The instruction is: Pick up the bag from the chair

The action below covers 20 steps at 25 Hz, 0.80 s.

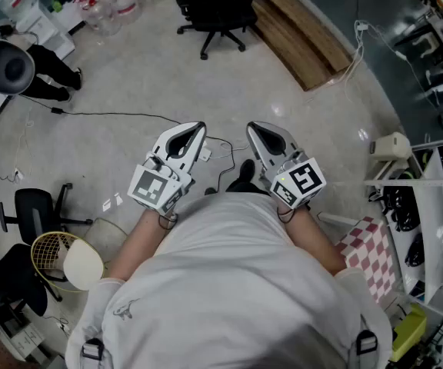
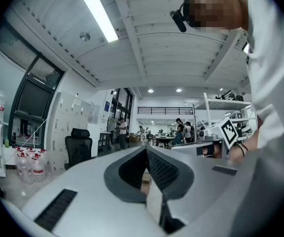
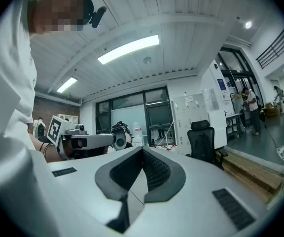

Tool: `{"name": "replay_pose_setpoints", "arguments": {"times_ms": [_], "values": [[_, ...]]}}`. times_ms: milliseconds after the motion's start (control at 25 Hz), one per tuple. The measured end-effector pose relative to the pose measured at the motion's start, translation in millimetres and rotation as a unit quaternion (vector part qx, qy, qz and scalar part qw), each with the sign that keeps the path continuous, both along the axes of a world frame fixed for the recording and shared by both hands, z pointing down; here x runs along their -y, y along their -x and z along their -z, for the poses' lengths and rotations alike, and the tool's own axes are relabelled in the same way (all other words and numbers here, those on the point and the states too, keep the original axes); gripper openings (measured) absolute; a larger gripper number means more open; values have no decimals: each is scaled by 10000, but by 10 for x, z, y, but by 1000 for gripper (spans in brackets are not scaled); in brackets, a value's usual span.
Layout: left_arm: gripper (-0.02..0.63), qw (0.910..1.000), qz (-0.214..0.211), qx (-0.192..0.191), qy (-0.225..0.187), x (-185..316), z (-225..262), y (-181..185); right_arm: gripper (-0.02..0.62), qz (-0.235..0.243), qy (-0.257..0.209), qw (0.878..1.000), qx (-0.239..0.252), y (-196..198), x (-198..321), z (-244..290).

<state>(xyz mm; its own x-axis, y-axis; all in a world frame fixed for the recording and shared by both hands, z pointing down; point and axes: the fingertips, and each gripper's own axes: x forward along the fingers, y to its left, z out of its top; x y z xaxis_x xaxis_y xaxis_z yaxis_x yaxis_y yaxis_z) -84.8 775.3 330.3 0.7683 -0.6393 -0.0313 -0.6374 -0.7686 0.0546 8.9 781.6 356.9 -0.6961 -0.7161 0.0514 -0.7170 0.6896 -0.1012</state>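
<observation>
Ahead of both grippers, across open floor [image 1: 137, 68], stands a black office chair [image 1: 214, 4]; whether a bag lies on its dark seat I cannot tell. A wooden platform [image 1: 302, 41] edges the floor right of the chair, and a cable [image 1: 114, 114] crosses ahead of the left gripper [image 1: 194, 131]. It and the right gripper [image 1: 254, 131] sit level, side by side, jaws pressed together on nothing. Only the gripper views show lockers [image 3: 201, 107] behind the chair; only the head view shows shelving [image 1: 437, 206] close on the right.
</observation>
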Motion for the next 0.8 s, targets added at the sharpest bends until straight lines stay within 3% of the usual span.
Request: {"name": "replay_pose_setpoints", "arguments": {"times_ms": [520, 800], "values": [[7, 9999, 80, 55, 99, 446, -86, -333, 32, 43, -9, 9999, 142, -394, 479, -58], [7, 9997, 77, 171, 163, 967, -163, -829, 34, 139, 139, 9995, 232, -847, 1070, -138]]}}
